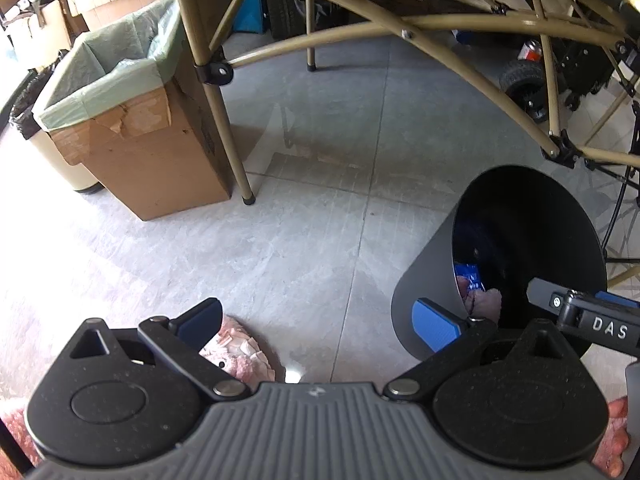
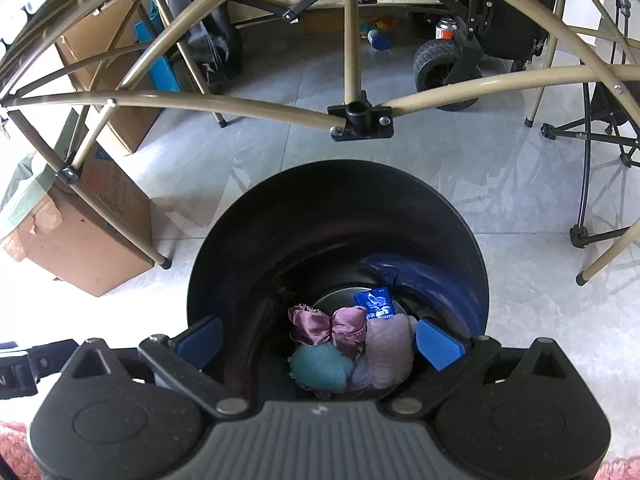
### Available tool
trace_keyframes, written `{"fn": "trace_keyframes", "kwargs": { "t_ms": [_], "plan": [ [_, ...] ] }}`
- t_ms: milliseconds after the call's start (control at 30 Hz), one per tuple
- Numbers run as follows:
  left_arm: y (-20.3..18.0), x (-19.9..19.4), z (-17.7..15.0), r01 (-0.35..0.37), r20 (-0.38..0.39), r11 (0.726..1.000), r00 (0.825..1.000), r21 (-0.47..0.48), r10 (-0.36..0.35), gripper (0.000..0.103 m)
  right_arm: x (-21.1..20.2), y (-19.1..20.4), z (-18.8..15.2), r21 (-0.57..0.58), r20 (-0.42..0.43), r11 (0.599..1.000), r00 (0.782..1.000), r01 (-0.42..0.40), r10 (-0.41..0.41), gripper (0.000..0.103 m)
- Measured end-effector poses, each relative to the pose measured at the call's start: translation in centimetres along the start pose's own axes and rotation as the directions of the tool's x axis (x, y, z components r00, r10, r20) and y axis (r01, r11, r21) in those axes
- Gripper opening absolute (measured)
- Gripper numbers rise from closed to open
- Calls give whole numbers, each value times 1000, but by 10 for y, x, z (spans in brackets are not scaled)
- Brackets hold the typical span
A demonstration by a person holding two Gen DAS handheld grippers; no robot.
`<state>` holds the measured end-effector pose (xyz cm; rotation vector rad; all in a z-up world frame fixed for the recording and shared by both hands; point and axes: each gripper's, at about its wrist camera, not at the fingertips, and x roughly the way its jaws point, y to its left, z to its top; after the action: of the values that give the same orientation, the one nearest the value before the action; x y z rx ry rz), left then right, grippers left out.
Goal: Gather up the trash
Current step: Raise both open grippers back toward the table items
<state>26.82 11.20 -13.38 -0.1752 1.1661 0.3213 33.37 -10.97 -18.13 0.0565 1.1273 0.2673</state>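
A black round bin (image 2: pixel 336 208) stands on the tiled floor, its mouth right under my right gripper (image 2: pixel 320 342). That gripper is open wide, with nothing between its blue pads. At the bin's bottom lie a pink satin bow (image 2: pixel 332 326), a teal soft piece (image 2: pixel 322 368), a pale pink fuzzy piece (image 2: pixel 390 350) and a blue packet (image 2: pixel 376 302). In the left wrist view the same bin (image 1: pixel 424 280) is at the right. My left gripper (image 1: pixel 318 322) is open and empty over the floor, beside a pink rug edge (image 1: pixel 244 354).
A cardboard box (image 1: pixel 160 152) lined with a green bag stands at the left, a cream bin (image 1: pixel 60 156) behind it. Tan folding-frame legs (image 1: pixel 224 120) cross above the floor. A black wheel (image 2: pixel 434 68) and a gas can (image 2: pixel 446 30) sit farther back. A black stand foot (image 2: pixel 580 236) is at the right.
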Motion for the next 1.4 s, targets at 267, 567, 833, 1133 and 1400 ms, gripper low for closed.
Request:
{"fn": "trace_keyframes", "kwargs": {
  "t_ms": [267, 567, 833, 1133, 1400],
  "plan": [
    [-1, -24, 2, 29, 106, 999, 994, -27, -26, 103, -23, -5, -2, -28, 71, 1000, 997, 14, -12, 103],
    [-14, -65, 2, 69, 298, 998, 953, -10, -63, 103, -70, -12, -4, -66, 219, 998, 976, 15, 0, 103],
    [-31, -103, 8, 111, 430, 993, 896, 27, -112, 103, -124, -22, -5, -66, 387, 998, 922, -4, 30, 103],
    [-54, -134, 38, 117, 530, 990, 837, 75, -139, 103, -181, -35, 17, -36, 605, 999, 796, 0, 22, 103],
    [-68, -146, 79, 115, 573, 992, 810, 60, -128, 103, -195, -46, 69, 6, 688, 1000, 725, -5, -1, 103]
  ]
}}
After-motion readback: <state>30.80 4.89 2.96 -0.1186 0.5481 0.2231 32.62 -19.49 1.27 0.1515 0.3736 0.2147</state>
